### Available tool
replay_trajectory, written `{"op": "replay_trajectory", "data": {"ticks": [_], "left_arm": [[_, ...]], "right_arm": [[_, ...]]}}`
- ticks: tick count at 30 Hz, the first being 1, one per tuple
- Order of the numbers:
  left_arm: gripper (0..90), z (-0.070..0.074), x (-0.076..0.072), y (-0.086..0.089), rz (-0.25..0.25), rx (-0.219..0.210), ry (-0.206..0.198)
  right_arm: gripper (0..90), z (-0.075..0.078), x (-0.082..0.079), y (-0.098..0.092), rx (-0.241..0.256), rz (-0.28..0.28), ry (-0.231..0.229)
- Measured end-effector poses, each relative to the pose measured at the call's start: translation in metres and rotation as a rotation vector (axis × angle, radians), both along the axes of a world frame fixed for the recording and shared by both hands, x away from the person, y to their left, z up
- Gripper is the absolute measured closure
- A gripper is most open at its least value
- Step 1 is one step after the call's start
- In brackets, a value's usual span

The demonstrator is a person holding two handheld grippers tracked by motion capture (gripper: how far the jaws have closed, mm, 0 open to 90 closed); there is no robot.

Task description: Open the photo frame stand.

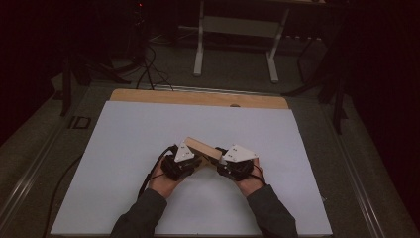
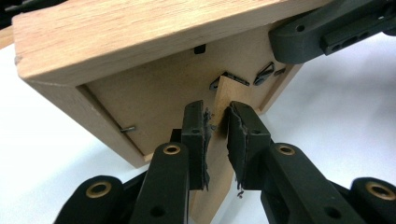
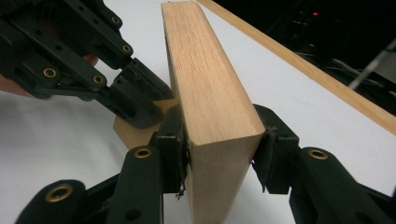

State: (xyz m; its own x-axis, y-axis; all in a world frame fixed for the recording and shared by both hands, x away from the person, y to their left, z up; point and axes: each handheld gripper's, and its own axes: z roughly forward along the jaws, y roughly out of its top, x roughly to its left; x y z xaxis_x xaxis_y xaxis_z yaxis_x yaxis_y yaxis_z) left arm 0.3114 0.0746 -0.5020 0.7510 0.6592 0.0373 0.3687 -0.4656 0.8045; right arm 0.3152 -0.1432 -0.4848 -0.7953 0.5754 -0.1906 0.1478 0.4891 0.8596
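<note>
The picture frame [image 3: 210, 107] was pale, unvarnished wood with fine matt grain, its back panel [image 2: 159, 93] smoother brown fibreboard with small metal clips. The tongs [image 2: 217, 135] looked matt black plastic with brass-coloured rivets and frayed rubbery pads [image 2: 236, 140]. The worktop [image 1: 148, 134] was smooth, matt white.

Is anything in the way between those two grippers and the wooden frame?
Nothing visible. The right gripper already clamps the wooden frame by its edge, and the left gripper pinches the stand flap on its back.
</note>
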Motion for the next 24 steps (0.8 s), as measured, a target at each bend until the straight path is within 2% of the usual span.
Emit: {"op": "replay_trajectory", "data": {"ticks": [8, 14, 21, 24], "left_arm": [[76.2, -0.001, -0.002, 0.002, -0.01, -0.003, 0.003], [76.8, -0.003, -0.007, 0.005, -0.01, -0.01, 0.016], [75.8, -0.006, -0.01, 0.01, 0.003, -0.058, 0.062], [75.5, -0.005, -0.01, 0.011, -0.001, -0.057, 0.066]], "right_arm": [[59.0, -0.002, -0.009, 0.001, -0.004, -0.032, -0.006], [56.1, -0.001, -0.015, 0.005, -0.014, -0.013, 0.018], [53.7, -0.004, -0.02, 0.008, -0.013, -0.002, 0.029], [53.4, -0.004, -0.02, 0.007, -0.006, -0.001, 0.037]]}}
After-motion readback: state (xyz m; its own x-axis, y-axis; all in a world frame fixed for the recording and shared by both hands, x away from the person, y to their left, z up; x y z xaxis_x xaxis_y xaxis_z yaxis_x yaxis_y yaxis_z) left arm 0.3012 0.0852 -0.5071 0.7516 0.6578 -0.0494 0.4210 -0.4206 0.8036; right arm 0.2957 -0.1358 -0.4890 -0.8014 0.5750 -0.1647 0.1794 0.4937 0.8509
